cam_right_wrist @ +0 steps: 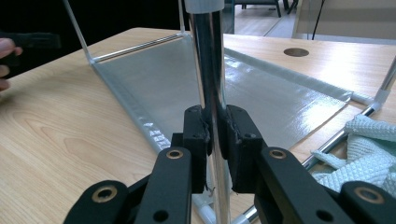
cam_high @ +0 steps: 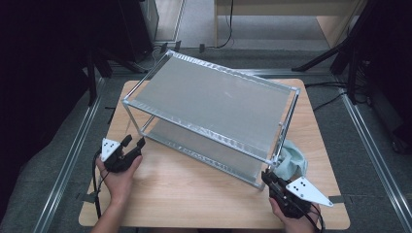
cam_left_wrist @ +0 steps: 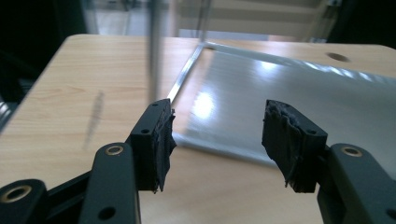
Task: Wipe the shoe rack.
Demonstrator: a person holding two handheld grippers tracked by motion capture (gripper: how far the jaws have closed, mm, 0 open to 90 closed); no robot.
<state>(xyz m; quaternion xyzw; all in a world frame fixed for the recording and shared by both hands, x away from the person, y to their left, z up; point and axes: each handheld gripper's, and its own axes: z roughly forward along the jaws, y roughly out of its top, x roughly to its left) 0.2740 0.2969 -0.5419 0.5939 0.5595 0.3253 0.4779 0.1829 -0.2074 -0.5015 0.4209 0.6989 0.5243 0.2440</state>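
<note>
Rack: a 2-shelf rack (cam_high: 214, 97) of thin metal tubes and grey sheet shelves stands askew on the wooden table (cam_high: 184, 194), its near edge running between the 2 grippers.
Right gripper: the right gripper (cam_high: 270, 180) is clenched on the rack's near right corner post (cam_right_wrist: 211, 84); in the right gripper view the shiny upright tube rises straight up from between the 2 black pads, pinched low on its length.
Right jaws: both pads press the post from either side, no gap showing.
Lower shelf: the lower shelf (cam_right_wrist: 187, 88) spreads out beyond and to both sides of the right jaws, lying flat just above the table.
Cloth: a pale green waffle-weave cloth (cam_right_wrist: 369, 149) lies to the right of the right jaws, beside the rack's bottom rail and touching it or nearly so.
Left gripper: the left gripper (cam_high: 134, 143) is released, jaws apart with nothing between them.
Left post: the near left corner post (cam_left_wrist: 156, 51), blurred, stands just beyond the left pad, not gripped.
Left shelf corner: the lower shelf's corner lies ahead of the open jaws, past their tips.
Hands: a hand (cam_high: 119, 177) holds the left gripper from below; the other hand (cam_high: 291, 222) holds the right one at the table's near edge.
</note>
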